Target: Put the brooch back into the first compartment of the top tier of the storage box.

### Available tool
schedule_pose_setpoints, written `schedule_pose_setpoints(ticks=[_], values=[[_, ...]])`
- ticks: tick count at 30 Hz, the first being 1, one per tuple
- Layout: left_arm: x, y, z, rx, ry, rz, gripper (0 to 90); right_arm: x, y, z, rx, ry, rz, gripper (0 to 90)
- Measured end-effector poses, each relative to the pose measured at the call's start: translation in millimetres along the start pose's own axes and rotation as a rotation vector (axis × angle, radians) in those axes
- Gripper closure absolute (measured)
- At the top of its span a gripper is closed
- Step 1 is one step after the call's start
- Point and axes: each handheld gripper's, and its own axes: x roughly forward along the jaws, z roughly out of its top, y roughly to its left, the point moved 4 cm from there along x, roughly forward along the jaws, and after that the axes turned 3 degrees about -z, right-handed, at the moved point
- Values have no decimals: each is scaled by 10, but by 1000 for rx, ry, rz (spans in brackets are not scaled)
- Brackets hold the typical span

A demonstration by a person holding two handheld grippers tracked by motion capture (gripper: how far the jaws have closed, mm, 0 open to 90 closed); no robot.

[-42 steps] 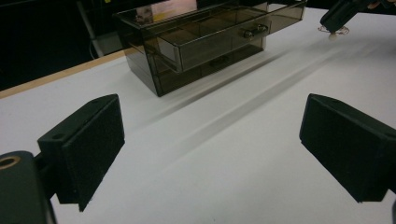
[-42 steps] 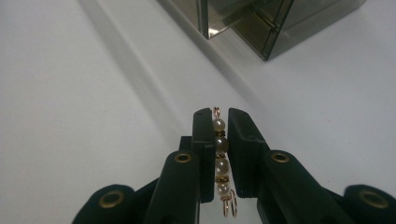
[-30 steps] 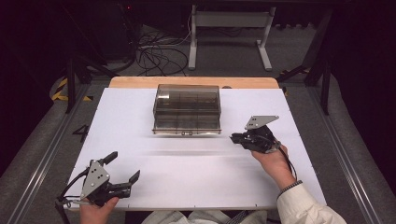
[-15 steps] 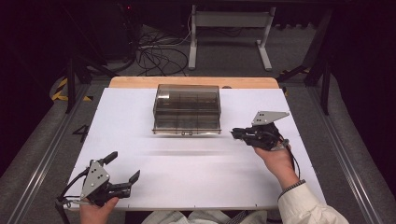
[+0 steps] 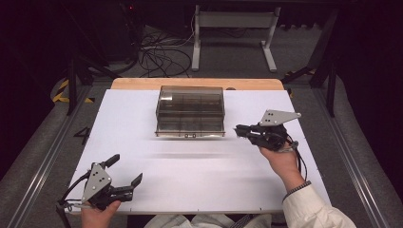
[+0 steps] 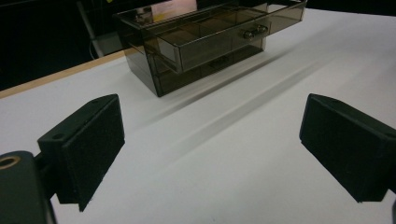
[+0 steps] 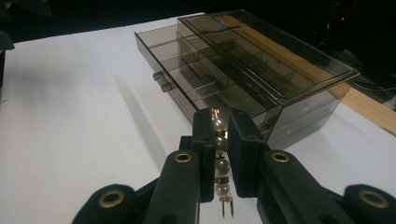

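Right gripper (image 7: 218, 135) beside smoky drawer box (image 5: 190, 110), fingers clamped on pearl bracelet (image 7: 220, 161). Left gripper (image 5: 122, 175) at near left of white worktop (image 5: 199, 166), fingers spread, empty.

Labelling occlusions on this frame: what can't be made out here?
- String of pearl-like beads with gold spacers: its length is hidden by the black jaws of the right gripper in the right gripper view; too small to see in the high view.
- Smoky transparent plastic drawer box: whether the compartments of its pulled-out top drawer hold anything, tinted walls and glare obscure.
- Left gripper: body cut off by the bottom edge, left gripper view.
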Motion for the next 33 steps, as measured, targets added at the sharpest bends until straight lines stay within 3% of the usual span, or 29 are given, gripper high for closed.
schedule_pose_setpoints(ticks=[16, 23, 33], values=[[-5, 2, -1, 1, 0, 1, 74, 2, 4, 63, -10, -36, -24, 819], [-19, 0, -7, 0, 0, 7, 74, 67, 4, 134, -1, 11, -3, 819], [-41, -2, -22, -7, 2, 10, 74, 195, 52, 331, -13, 24, 19, 819]])
